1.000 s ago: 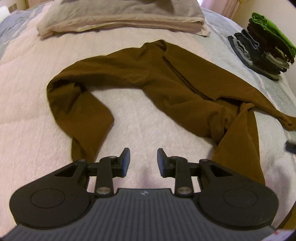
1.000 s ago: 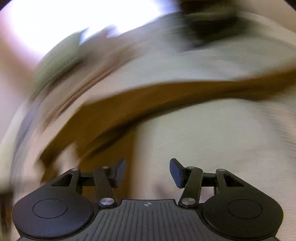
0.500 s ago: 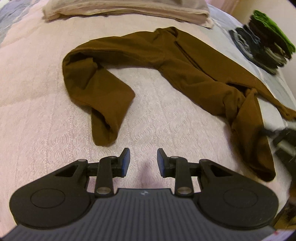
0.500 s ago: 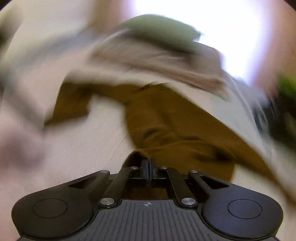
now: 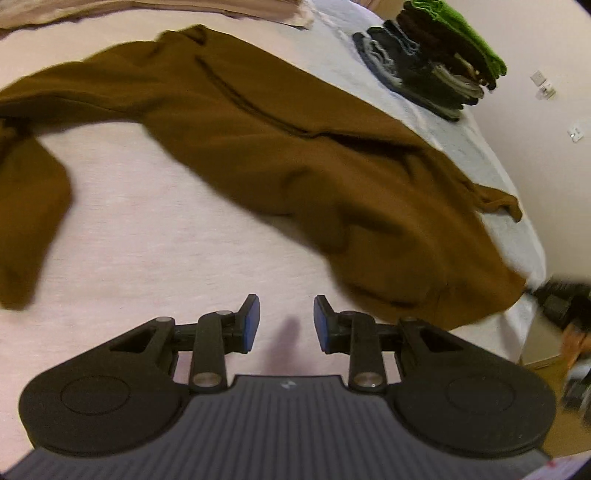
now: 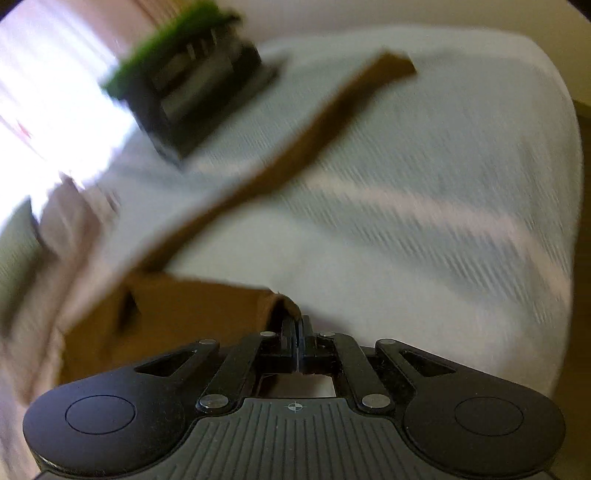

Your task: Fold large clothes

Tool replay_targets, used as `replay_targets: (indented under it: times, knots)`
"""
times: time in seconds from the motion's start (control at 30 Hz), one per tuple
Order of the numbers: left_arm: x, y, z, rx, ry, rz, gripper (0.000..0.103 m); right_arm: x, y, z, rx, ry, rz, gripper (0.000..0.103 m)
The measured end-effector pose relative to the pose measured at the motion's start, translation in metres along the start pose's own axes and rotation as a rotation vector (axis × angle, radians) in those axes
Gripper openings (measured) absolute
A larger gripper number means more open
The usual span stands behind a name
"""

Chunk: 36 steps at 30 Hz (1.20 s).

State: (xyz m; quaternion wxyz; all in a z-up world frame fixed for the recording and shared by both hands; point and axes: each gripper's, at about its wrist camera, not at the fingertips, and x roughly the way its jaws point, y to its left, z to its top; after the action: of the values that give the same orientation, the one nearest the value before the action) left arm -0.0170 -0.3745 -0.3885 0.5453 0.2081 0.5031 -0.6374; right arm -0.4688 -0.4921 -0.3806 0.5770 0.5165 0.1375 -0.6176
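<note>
A large brown garment [image 5: 280, 147] lies spread across the pale bedcover [image 5: 155, 236], one sleeve trailing off at the left edge. My left gripper [image 5: 286, 325] hovers open above bare bedcover, just short of the garment's near hem, with nothing between its blue pads. In the blurred right wrist view, my right gripper [image 6: 296, 334] is shut on a brown edge of the garment [image 6: 192, 310], and a long brown strip runs away toward the far side. The right gripper shows dimly at the bed's right edge [image 5: 561, 299].
A stack of folded dark clothes with a green one on top [image 5: 436, 62] sits at the far right of the bed, also seen blurred in the right wrist view [image 6: 192, 85]. A folded beige blanket [image 5: 147, 9] lies along the far edge. The bed's right edge drops off near a wall.
My right gripper went from open to shut on the garment's edge and has pulled it to the right. My left gripper swung right along the bed, staying open.
</note>
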Motion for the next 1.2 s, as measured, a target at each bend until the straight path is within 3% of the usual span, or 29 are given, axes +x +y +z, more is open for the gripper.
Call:
replay_targets:
  times: [0.1, 0.17, 0.23, 0.37, 0.43, 0.47, 0.5, 0.53, 0.63, 0.77, 0.83, 0.87, 0.93, 0.97, 1.03, 1.13, 1.2]
  knots:
    - [0.013, -0.014, 0.003, 0.068, 0.003, 0.024, 0.028, 0.013, -0.012, -0.020, 0.074, 0.040, 0.003, 0.000]
    - [0.022, -0.018, 0.004, 0.076, 0.017, 0.011, 0.029, 0.021, -0.011, -0.016, 0.082, 0.027, 0.009, 0.000]
    - [0.026, -0.013, 0.006, 0.015, 0.008, -0.043, 0.035, 0.021, -0.007, 0.000, 0.055, -0.010, 0.025, 0.000]
    - [0.034, -0.003, 0.014, -0.186, -0.025, -0.177, 0.061, 0.021, -0.001, 0.035, 0.013, -0.027, 0.069, 0.000]
    - [0.049, -0.006, 0.014, -0.258, -0.020, -0.214, 0.055, 0.024, 0.003, 0.044, -0.018, -0.018, 0.081, 0.000]
    - [0.057, -0.009, 0.014, -0.280, -0.011, -0.206, 0.029, 0.022, 0.004, 0.046, -0.028, -0.013, 0.083, 0.000]
    - [0.064, -0.012, 0.014, -0.299, -0.003, -0.194, 0.015, 0.020, 0.004, 0.046, -0.034, -0.009, 0.088, 0.000]
    - [0.064, -0.016, 0.016, -0.314, -0.012, -0.172, 0.009, 0.020, 0.005, 0.047, -0.037, -0.003, 0.100, 0.000]
    - [0.026, -0.039, 0.020, -0.264, -0.104, -0.083, 0.007, 0.009, 0.007, 0.048, -0.046, 0.022, 0.132, 0.000]
    - [-0.070, -0.070, 0.033, -0.170, -0.184, 0.044, 0.000, -0.005, 0.010, 0.043, -0.082, 0.077, 0.185, 0.000]
    - [-0.104, -0.090, 0.046, -0.103, -0.218, 0.119, 0.000, -0.007, 0.011, 0.041, -0.109, 0.097, 0.176, 0.000]
    - [-0.113, -0.099, 0.051, -0.073, -0.225, 0.111, 0.003, -0.007, 0.011, 0.040, -0.132, 0.100, 0.155, 0.000]
    - [-0.105, -0.112, 0.054, -0.023, -0.163, 0.052, 0.024, 0.002, 0.007, 0.040, -0.146, 0.123, 0.093, 0.000]
    - [-0.097, -0.112, 0.047, -0.003, -0.126, 0.068, 0.026, 0.006, 0.004, 0.041, -0.136, 0.136, 0.076, 0.000]
    - [-0.079, -0.097, 0.027, -0.017, -0.052, 0.181, 0.022, 0.012, 0.001, 0.043, -0.123, 0.152, 0.076, 0.000]
    - [-0.061, -0.048, -0.010, -0.126, 0.016, 0.303, 0.028, 0.019, 0.004, 0.042, -0.171, 0.160, 0.068, 0.000]
    - [-0.052, -0.018, -0.030, -0.214, 0.072, 0.321, 0.029, 0.023, 0.003, 0.039, -0.188, 0.175, 0.054, 0.000]
